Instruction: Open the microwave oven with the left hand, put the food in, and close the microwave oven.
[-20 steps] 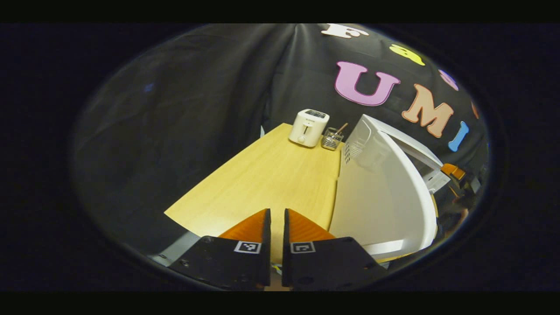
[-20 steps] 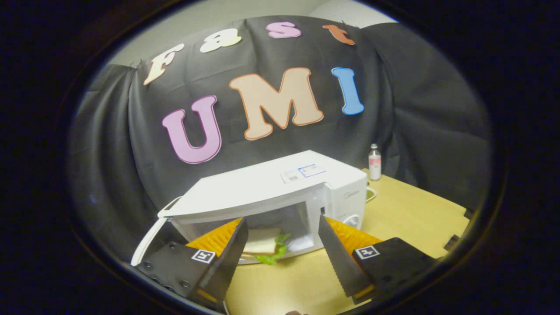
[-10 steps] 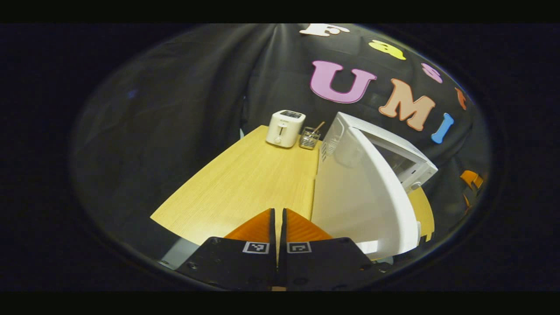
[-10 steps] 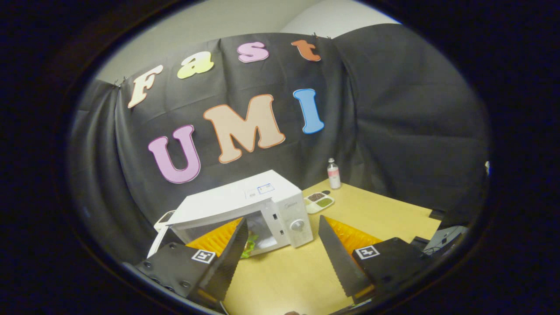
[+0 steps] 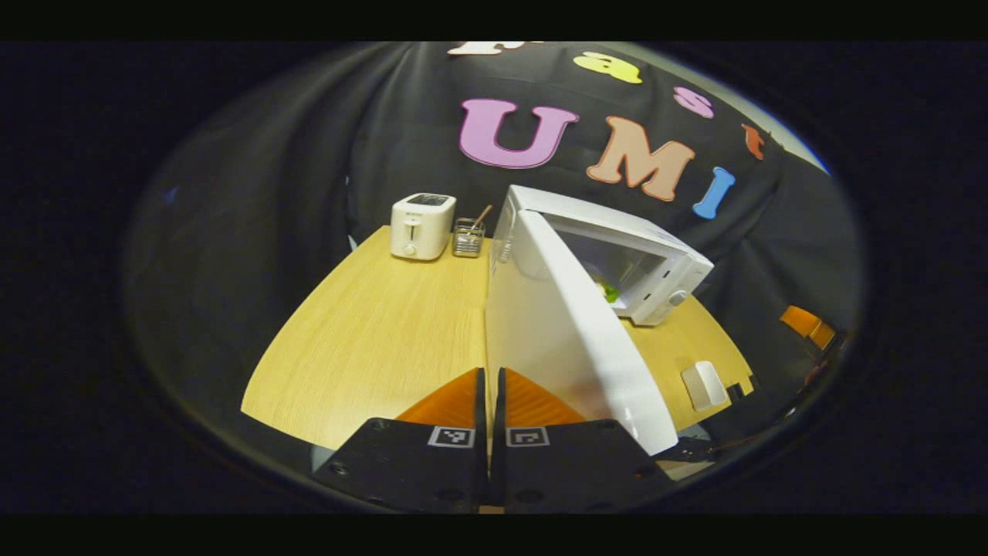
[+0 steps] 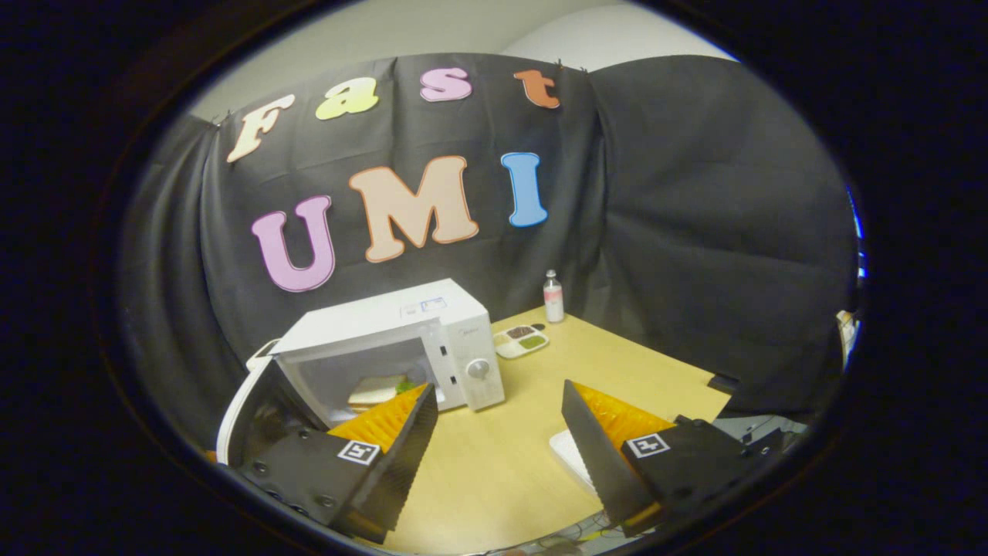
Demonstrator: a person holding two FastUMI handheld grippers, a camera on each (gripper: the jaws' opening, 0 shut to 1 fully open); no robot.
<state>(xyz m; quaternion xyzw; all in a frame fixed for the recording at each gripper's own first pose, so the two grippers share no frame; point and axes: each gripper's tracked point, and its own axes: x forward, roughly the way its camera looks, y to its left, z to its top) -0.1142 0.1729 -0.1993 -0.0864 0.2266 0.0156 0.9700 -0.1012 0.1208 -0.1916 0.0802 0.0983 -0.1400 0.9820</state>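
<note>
— Jaws first: how do they stand?

— Left gripper (image 5: 488, 386) has its fingers pressed together on nothing, just beside the outer face of the white microwave door (image 5: 559, 340). Right gripper (image 6: 494, 421) has its fingers spread wide and empty, above the pale wooden table (image 6: 617, 363).

— And the food?

— The sandwich with green lettuce (image 6: 378, 391) lies inside the boxy white microwave oven (image 6: 386, 340); a bit of green shows in the cavity in the left gripper view too. A second ago the right gripper was right at the oven mouth, with the sandwich just ahead of it. Now it has pulled well back and the whole oven stands farther off.

— So the putting-in is done?

— I judge so. What remains is closing. The door is wide open, swung toward the left gripper, whose view has turned from the white toaster (image 5: 421, 225) and wire utensil holder (image 5: 467, 238) corner toward the oven.

— Next move?

— Probably a push on the door's outer face with the closed left fingers, until it latches.
</note>
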